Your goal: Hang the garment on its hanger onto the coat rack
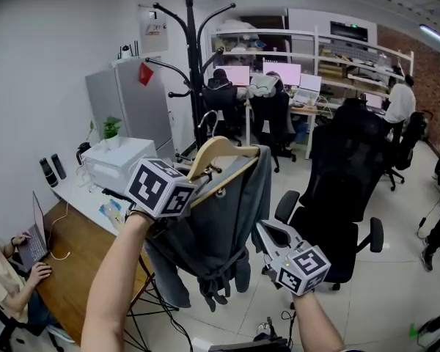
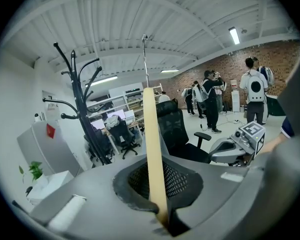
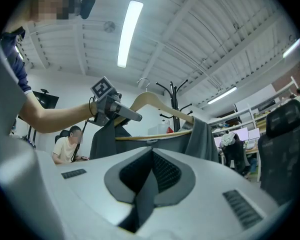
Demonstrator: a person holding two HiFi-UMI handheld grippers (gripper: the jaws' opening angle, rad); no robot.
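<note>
Office chairs (image 1: 352, 167) crowd the coat rack (image 1: 194, 64) ahead, so the left tool (image 1: 196, 188), clenched on the hanger (image 1: 220, 149), should lift its hook (image 2: 144, 59) high while the right tool (image 1: 264, 233), pinching the hanging garment (image 1: 220, 226), steadies it.

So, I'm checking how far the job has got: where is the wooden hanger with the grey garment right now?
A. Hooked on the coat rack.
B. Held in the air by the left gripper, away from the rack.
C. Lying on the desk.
B: the left gripper is clamped on the hanger, and the coat rack stands beyond it, apart from it.
</note>
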